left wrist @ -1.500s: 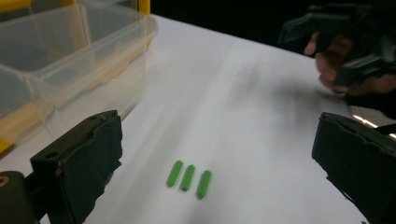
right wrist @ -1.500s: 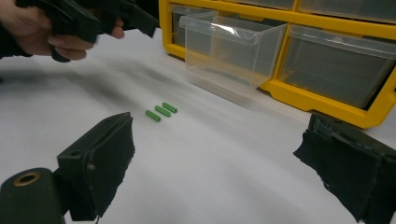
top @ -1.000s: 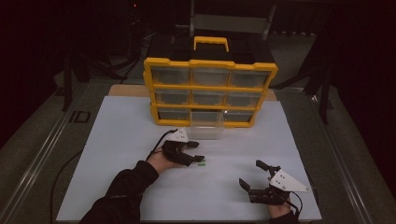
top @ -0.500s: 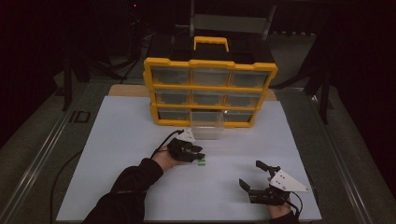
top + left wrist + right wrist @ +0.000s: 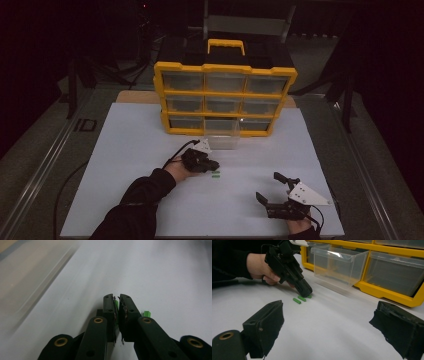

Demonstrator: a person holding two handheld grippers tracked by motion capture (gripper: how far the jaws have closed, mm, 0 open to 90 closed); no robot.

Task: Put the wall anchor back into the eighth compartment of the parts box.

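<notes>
Three small green pieces lie on the white table sheet in front of the organizer. Two of them (image 5: 302, 298) (image 5: 296, 300) lie loose, also seen as green pieces (image 5: 216, 174) from above. My left gripper (image 5: 215, 165) (image 5: 305, 292) points down at the sheet with its jaws nearly together. A sliver of the third green piece (image 5: 116, 306) shows between the jaws of that left gripper (image 5: 118, 296). Another green piece (image 5: 147, 313) lies just right of them. My right gripper (image 5: 267, 187) (image 5: 329, 306) rests at the front right, wide open and holding nothing.
A yellow organizer (image 5: 225, 69) with clear drawers stands at the back of the white sheet (image 5: 125, 150). One clear drawer (image 5: 222, 141) (image 5: 339, 265) is pulled out toward the left gripper. Dark floor and rails flank the table.
My left gripper has shifted slightly right and lowered onto the green pieces, with its jaws drawn together. The right gripper has stayed put.
</notes>
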